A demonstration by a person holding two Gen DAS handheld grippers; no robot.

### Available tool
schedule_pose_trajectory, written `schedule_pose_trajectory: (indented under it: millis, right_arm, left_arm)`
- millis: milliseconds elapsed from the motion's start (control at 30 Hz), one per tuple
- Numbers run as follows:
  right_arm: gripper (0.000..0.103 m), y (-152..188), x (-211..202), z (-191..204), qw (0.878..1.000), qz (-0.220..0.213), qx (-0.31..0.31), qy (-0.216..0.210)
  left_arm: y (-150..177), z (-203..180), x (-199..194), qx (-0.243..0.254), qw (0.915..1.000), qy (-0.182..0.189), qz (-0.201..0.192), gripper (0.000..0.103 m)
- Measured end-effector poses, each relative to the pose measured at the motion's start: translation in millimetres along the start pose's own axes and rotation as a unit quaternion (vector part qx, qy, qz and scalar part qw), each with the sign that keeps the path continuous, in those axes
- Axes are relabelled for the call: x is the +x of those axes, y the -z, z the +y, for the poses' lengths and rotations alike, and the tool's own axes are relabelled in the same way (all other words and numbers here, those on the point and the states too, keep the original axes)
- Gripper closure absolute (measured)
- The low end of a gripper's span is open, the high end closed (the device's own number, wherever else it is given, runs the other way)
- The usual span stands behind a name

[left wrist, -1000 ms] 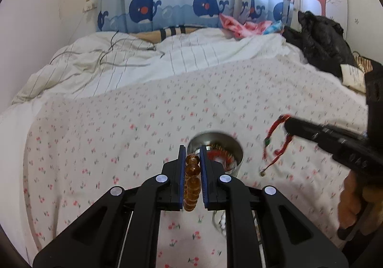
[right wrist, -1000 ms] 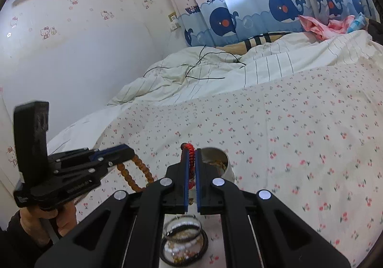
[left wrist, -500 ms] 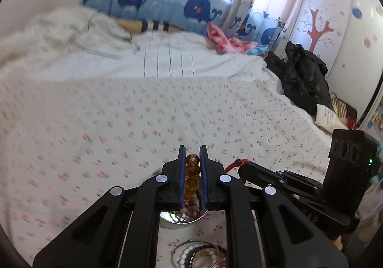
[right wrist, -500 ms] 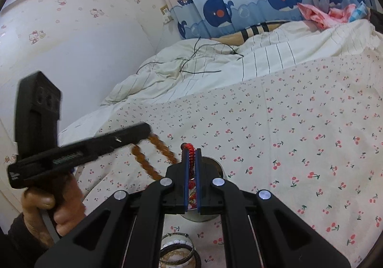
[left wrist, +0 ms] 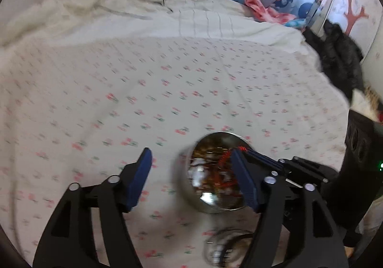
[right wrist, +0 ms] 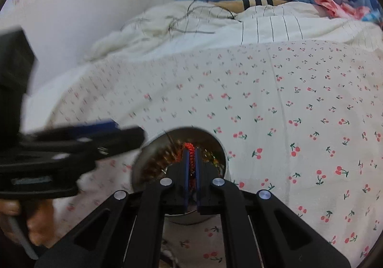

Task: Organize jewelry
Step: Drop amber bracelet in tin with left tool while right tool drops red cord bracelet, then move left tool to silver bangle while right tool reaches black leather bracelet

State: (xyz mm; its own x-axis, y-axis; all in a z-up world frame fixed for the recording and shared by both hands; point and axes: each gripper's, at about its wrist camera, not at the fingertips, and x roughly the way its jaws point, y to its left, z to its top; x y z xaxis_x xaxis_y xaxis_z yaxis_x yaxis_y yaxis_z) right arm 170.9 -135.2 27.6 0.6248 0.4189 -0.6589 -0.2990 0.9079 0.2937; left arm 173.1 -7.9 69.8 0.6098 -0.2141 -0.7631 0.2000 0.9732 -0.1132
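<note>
Left wrist view: the left gripper has let go of the amber bead bracelet it was pinching half a second ago; its blue-padded fingers are now spread wide with nothing between them. They hang over the cherry-print bedsheet, straddling a round metal tin that sits on the bed. Amber and red jewelry shows inside the tin (blurred, so single pieces are hard to tell apart). The right gripper reaches in from the right, its tip over the tin's rim, with a red cord bracelet trailing from it into the tin.

Right wrist view: the right gripper remains pressed together, pinching the red cord bracelet directly above the metal tin. The left gripper is a blurred shape at the left, beside the tin's rim.
</note>
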Motion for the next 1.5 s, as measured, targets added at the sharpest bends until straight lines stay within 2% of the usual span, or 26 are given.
schedule_pose_trajectory:
  millis: [100,133,167,200,233,433,567,733,900,1133,1267,1333,1400,1500]
  right_arm:
    - [0.098,3.3,3.8,7.3,0.999,0.005,-0.027,0.022]
    - [0.094,4.4,4.5,8.3,0.999,0.005,-0.032,0.025]
    - [0.086,5.0,4.3,9.2,0.999,0.005,-0.036,0.029]
    - [0.063,5.3,3.7,9.8,0.999,0.001,-0.037,0.029]
    - [0.055,5.8,0.2,10.6,0.999,-0.010,-0.038,0.026]
    - [0.054,5.8,-9.9,13.7,0.998,-0.025,-0.044,0.028]
    - [0.052,7.6,-20.5,12.3,0.998,-0.035,-0.039,0.031]
    - [0.047,13.8,-39.9,9.7,0.997,-0.043,-0.038,0.047]
    - [0.043,23.7,-62.2,0.9,0.998,-0.048,-0.014,0.046]
    - [0.039,54.3,-92.7,-14.9,0.997,-0.045,0.030,0.053]
    - [0.037,71.6,-96.5,-20.2,0.997,-0.026,0.045,0.063]
    - [0.037,78.0,-95.8,-22.5,0.996,-0.016,0.049,0.070]
    - [0.037,82.9,-95.5,-22.2,0.996,-0.009,0.047,0.079]
    - [0.036,90.0,-93.3,-17.5,0.994,0.002,0.028,0.105]
  left_arm:
    - [3.9,-6.3,-8.8,0.037,0.9972,-0.059,-0.026,0.021]
    - [5.5,-8.5,-11.2,0.047,0.9959,-0.071,-0.033,0.018]
    - [3.1,-4.1,-16.0,0.051,0.9953,-0.075,-0.036,0.016]
    - [3.4,-5.8,-18.1,0.058,0.9942,-0.081,-0.040,0.016]
    - [3.8,-6.6,-20.8,0.063,0.9935,-0.085,-0.044,0.015]
    - [12.4,-8.5,-44.4,0.074,0.9885,-0.108,-0.076,0.010]
    - [15.4,-14.7,-53.4,0.078,0.9872,-0.107,-0.090,0.008]
    - [20.6,-15.6,-61.6,0.080,0.9860,-0.106,-0.101,0.008]
    - [33.1,-19.5,-67.3,0.103,0.9817,-0.124,-0.102,0.008]
    - [49.3,-27.0,-74.5,0.124,0.9781,-0.131,-0.104,0.008]
    - [57.3,-26.6,-72.5,0.122,0.9829,-0.107,-0.087,0.008]
    - [60.2,-20.5,-66.3,0.107,0.9902,-0.066,-0.061,0.008]
    - [62.7,-8.0,-54.8,0.065,0.9978,-0.004,-0.015,0.008]
    - [67.4,2.9,-42.6,0.023,0.9988,0.037,0.020,0.008]
